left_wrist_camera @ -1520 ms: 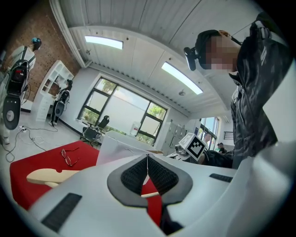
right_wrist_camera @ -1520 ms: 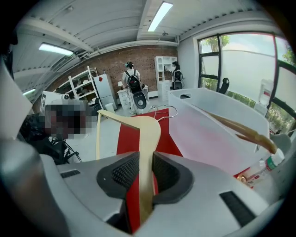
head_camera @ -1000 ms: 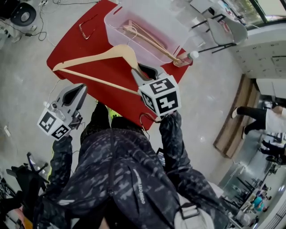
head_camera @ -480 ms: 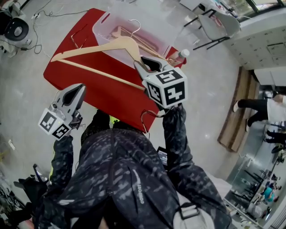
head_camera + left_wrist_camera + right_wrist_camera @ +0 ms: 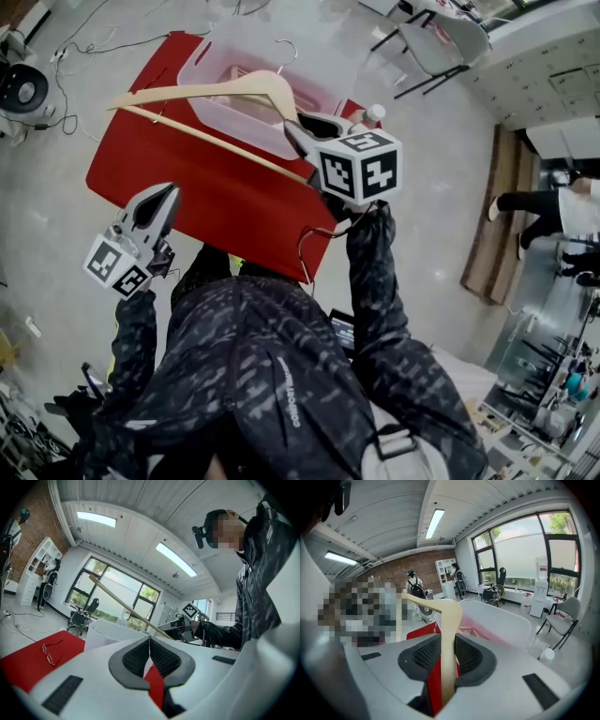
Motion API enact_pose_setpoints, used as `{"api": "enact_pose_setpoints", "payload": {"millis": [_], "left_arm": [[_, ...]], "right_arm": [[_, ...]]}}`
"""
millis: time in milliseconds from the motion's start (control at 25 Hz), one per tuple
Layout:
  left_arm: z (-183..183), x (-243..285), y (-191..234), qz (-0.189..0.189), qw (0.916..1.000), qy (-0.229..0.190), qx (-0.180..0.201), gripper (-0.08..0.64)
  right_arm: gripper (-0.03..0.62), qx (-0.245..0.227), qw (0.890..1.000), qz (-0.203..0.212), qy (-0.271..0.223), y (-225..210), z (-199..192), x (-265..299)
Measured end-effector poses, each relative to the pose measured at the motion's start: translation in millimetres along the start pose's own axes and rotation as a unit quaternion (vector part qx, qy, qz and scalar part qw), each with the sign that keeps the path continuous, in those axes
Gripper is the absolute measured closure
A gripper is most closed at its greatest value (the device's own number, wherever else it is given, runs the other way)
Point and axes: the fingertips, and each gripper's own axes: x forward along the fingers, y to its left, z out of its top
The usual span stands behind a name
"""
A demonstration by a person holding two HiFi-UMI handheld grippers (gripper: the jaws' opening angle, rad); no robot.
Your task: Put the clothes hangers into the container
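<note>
The wooden hanger (image 5: 217, 92) is clamped between the narrowly parted jaws of the right gripper (image 5: 302, 127), above the container (image 5: 212, 49). The left gripper (image 5: 167, 195) is closed, nothing held.

Head view steeply down over red table (image 5: 187, 192); gripper views close behind jaws, apparently sharing container (image 5: 499, 620).
</note>
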Motion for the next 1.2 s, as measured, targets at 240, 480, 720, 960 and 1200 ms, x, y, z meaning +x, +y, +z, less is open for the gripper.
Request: {"api": "enact_pose_setpoints", "payload": {"millis": [240,480,720,960,1200], "left_arm": [[3.8,7.2,14.9,-0.011,0.9999,0.011,-0.002,0.549],[-0.4,12.7,38.4,-0.018,0.9994,0.028,-0.009,0.549],[0.6,23.2,58.5,-0.03,0.9987,0.037,-0.02,0.548],[2.6,41.0,78.4,-0.045,0.9976,0.045,-0.027,0.549],[-1.6,51.0,109.2,-0.06,0.9957,0.055,-0.044,0.549]], "right_arm": [[0.494,0.02,0.999,-0.018,0.017,-28.0,1.1,15.8],[0.494,0.029,0.998,-0.047,0.02,-59.7,17.4,34.0],[0.494,0.042,0.996,-0.071,0.032,-86.6,23.7,49.3],[0.494,0.068,0.991,-0.099,0.052,-117.3,20.7,61.7],[0.494,0.083,0.986,-0.132,0.064,-138.0,23.6,67.9]]}}
